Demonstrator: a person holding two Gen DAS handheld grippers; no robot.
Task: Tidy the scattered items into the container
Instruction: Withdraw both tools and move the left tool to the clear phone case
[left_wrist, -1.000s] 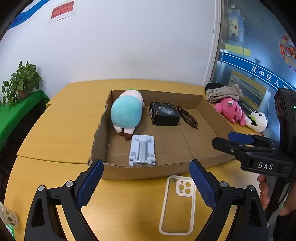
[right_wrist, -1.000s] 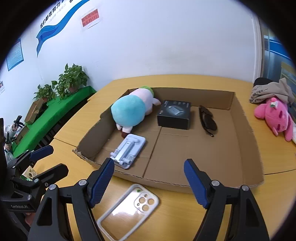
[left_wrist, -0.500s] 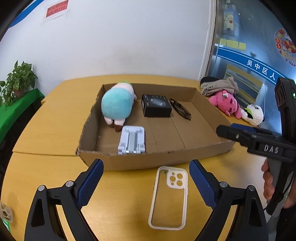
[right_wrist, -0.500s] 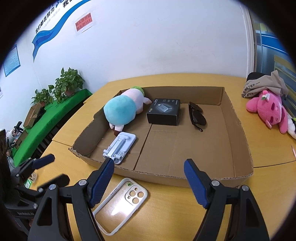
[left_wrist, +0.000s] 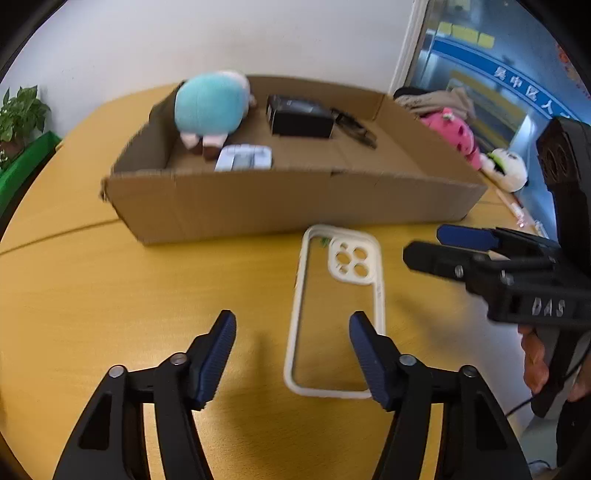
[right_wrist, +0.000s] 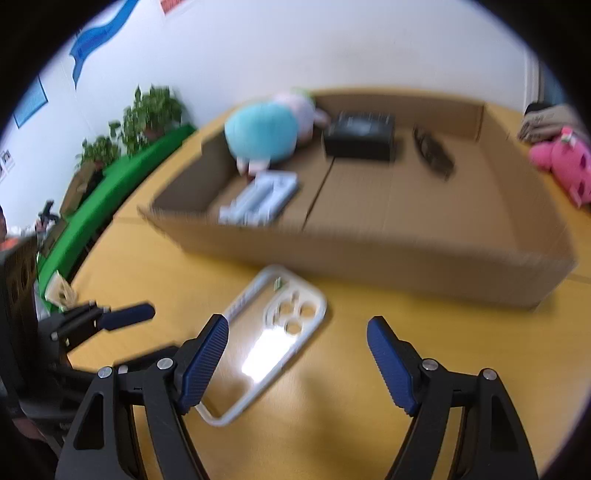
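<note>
A clear phone case (left_wrist: 338, 314) with a white rim lies flat on the wooden table, just in front of the cardboard box (left_wrist: 295, 206). My left gripper (left_wrist: 291, 325) hovers low over the case's near end. Its jaws are closing: the case's left rim is between them, the right pad is over the case, and neither pad presses on it. My right gripper (right_wrist: 297, 328) stands open above the same case (right_wrist: 273, 339), nothing gripped; it shows from the side (left_wrist: 424, 243) in the left wrist view. The box holds a teal plush (left_wrist: 210, 105), a black box (left_wrist: 301, 118), glasses (left_wrist: 354, 127) and a white stand (left_wrist: 243, 158).
A pink plush (left_wrist: 452, 134), a panda plush (left_wrist: 506, 168) and a heap of clothing (left_wrist: 436, 101) lie on the table right of the box. Potted plants (right_wrist: 147, 114) stand on a green surface at the left. A person's hand (left_wrist: 535, 358) holds the right gripper's handle.
Both grippers have come down toward the table and tilted lower. The left jaws have narrowed, and the phone case now lies partly between them. The right jaws keep their width.
</note>
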